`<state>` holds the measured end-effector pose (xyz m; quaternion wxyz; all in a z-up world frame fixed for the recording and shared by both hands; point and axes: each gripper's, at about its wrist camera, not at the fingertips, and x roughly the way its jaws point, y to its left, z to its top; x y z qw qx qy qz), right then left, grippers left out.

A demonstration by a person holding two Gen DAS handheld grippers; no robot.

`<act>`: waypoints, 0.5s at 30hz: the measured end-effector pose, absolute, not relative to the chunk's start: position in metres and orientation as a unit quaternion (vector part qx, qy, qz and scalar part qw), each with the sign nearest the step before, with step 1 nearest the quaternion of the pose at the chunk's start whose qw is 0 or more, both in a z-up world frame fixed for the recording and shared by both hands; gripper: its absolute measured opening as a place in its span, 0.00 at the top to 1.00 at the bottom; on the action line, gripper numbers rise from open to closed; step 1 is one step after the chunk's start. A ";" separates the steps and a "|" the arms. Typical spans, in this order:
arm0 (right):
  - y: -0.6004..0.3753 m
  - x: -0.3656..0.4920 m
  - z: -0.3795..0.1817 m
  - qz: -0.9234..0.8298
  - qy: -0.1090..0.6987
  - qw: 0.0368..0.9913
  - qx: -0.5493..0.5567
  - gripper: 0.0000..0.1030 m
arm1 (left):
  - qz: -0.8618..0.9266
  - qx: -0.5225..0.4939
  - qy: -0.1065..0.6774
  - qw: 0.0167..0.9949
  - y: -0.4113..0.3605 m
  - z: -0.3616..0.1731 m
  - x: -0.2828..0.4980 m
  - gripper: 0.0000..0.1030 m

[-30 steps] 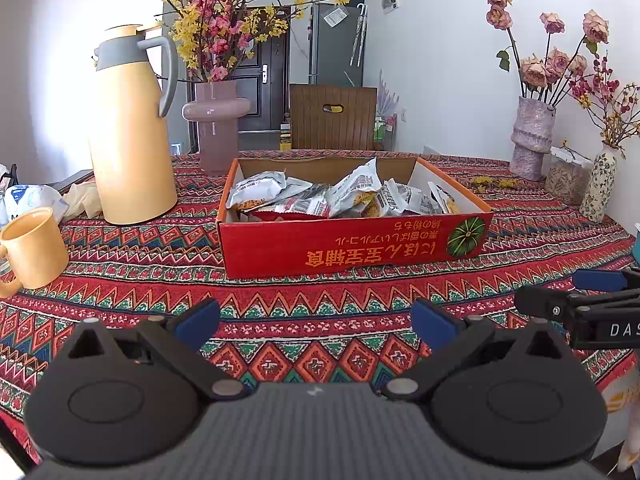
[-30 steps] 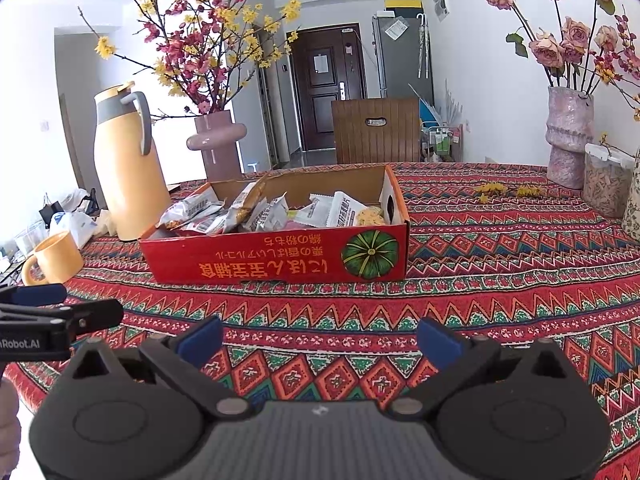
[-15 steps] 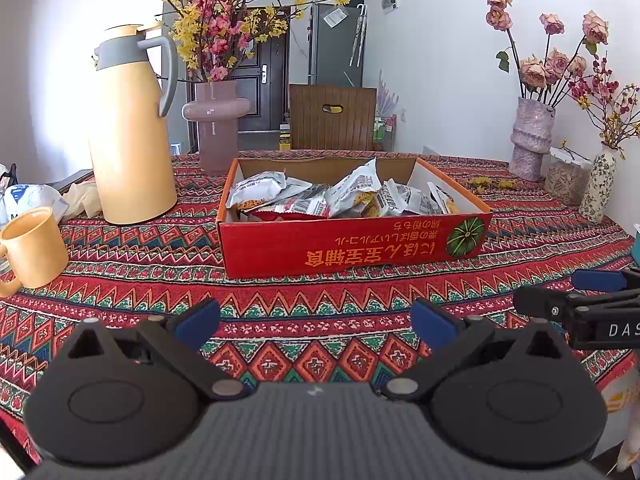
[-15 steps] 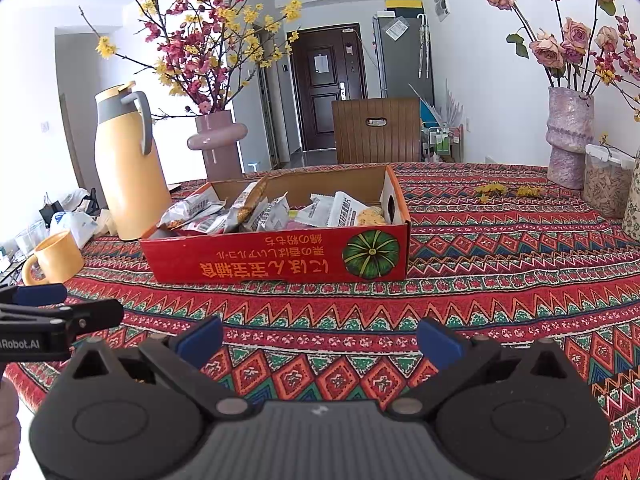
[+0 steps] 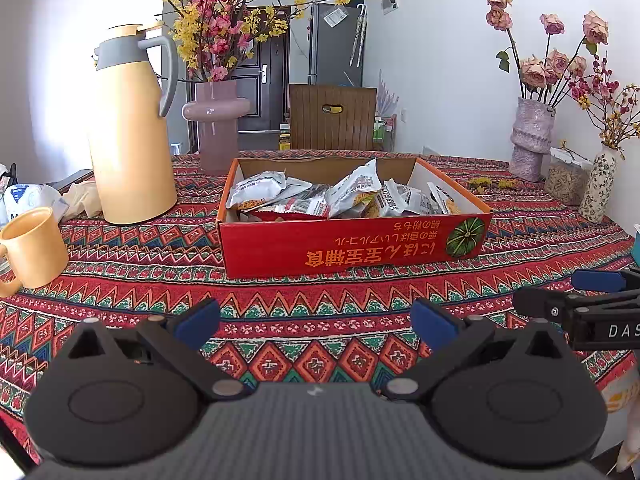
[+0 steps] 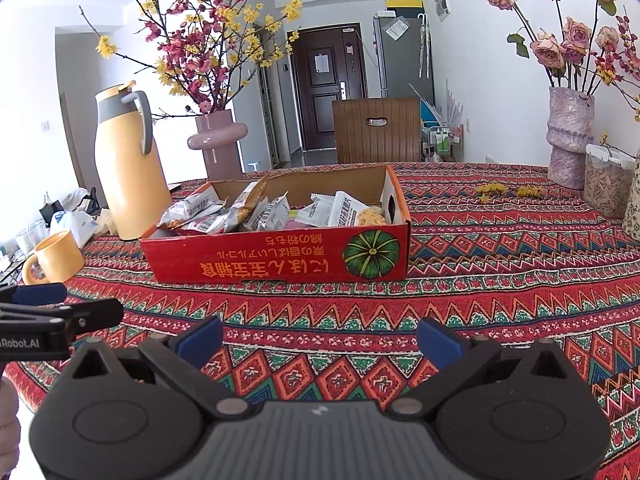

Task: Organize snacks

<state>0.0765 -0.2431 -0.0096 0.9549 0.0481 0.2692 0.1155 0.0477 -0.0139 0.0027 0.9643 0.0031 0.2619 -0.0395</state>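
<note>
Two empty tongs, left [image 5: 316,326] and right [image 6: 320,340], are hovering spread wide at the table's near edge; crinkly foil snack packets [image 5: 340,198] are lying jumbled inside the red cardboard box [image 5: 352,246].

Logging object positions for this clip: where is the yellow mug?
The yellow mug sits at the table's far left in both views, beside the yellow thermos jug, left of the red snack box.

The box [image 5: 352,246] is cardboard, printed glossy red outside and bare matt brown inside. In it lie crinkled, shiny foil-like snack packets [image 5: 352,196]. Under the box, a woven cloth [image 5: 280,316] covers the table, matt and patterned. Left of the box stand a smooth, satin jug [image 5: 130,152] with a grey plastic handle and a glossy ceramic mug [image 5: 34,246]. Behind the box, a smooth glossy vase [image 5: 216,128]; right of it, a rough-textured vase [image 5: 530,140].
</note>
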 end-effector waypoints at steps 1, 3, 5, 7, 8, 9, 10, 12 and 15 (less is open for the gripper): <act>-0.243 0.076 -0.010 0.115 0.269 0.955 0.048 0.00 | -0.039 0.003 0.262 0.964 -0.014 0.002 0.048 0.00; -0.243 0.077 -0.010 0.115 0.269 0.955 0.048 0.00 | -0.039 0.003 0.262 0.964 -0.014 0.002 0.048 0.00; -0.243 0.077 -0.010 0.115 0.269 0.955 0.048 0.00 | -0.039 0.003 0.262 0.964 -0.014 0.003 0.048 0.00; -0.243 0.077 -0.010 0.115 0.269 0.955 0.048 0.00 | -0.040 0.004 0.261 0.965 -0.014 0.002 0.048 0.00; -0.243 0.077 -0.010 0.115 0.269 0.955 0.048 0.00 | -0.040 0.004 0.260 0.965 -0.014 0.003 0.048 0.00; -0.243 0.077 -0.010 0.115 0.269 0.955 0.048 0.00 | -0.041 0.005 0.260 0.965 -0.014 0.003 0.048 0.00; -0.243 0.077 -0.010 0.115 0.269 0.955 0.048 0.00 | -0.042 0.005 0.260 0.965 -0.014 0.002 0.048 0.00; -0.242 0.075 -0.010 0.116 0.270 0.955 0.048 0.00 | -0.044 0.005 0.258 0.965 -0.015 0.002 0.048 0.00; -0.241 0.074 -0.012 0.117 0.272 0.954 0.049 0.00 | -0.045 0.004 0.258 0.965 -0.015 0.002 0.048 0.00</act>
